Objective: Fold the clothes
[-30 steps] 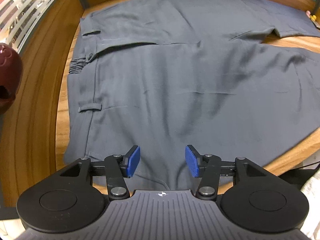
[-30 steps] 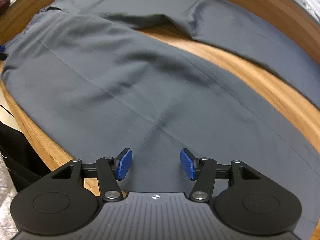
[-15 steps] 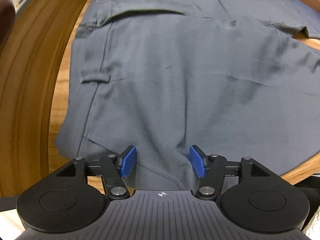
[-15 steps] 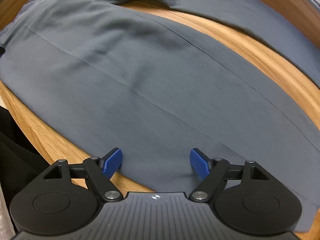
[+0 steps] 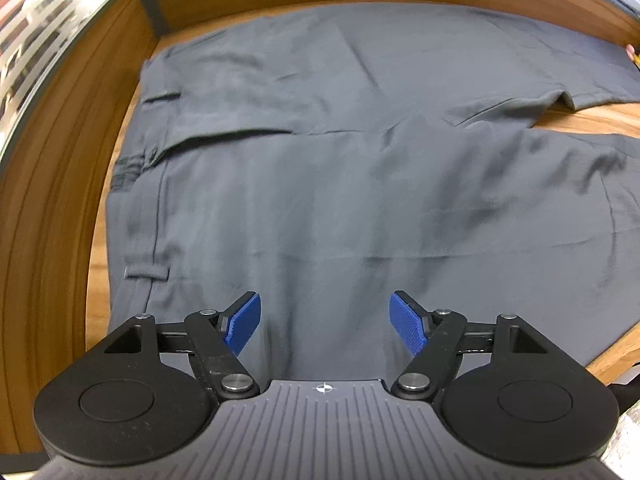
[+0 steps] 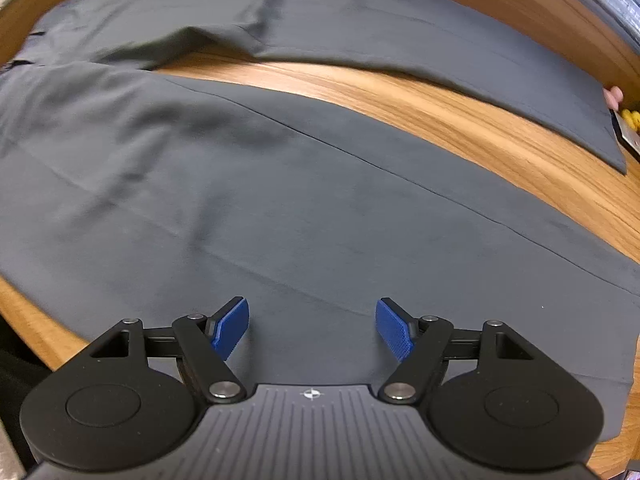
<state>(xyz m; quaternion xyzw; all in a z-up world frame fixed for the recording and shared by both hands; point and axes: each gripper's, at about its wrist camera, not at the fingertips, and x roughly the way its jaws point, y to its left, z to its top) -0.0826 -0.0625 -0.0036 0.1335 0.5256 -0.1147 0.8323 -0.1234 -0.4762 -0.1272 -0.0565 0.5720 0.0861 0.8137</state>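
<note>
With our left claw (image 5: 325, 324) and right claw (image 6: 312, 329) just spread open and empty over the dark grey fabric trousers (image 5: 360, 200) flat on the wooden worktop (image 6: 440, 104), pinching one layer near its front edge could skew the fold.

Bare table strip (image 6: 460, 116) between trouser legs (image 6: 280, 208); wooden rim (image 5: 48, 200) left.

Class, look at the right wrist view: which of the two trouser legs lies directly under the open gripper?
The near leg, running under the right gripper. The far leg lies beyond a bare strip of table.
</note>
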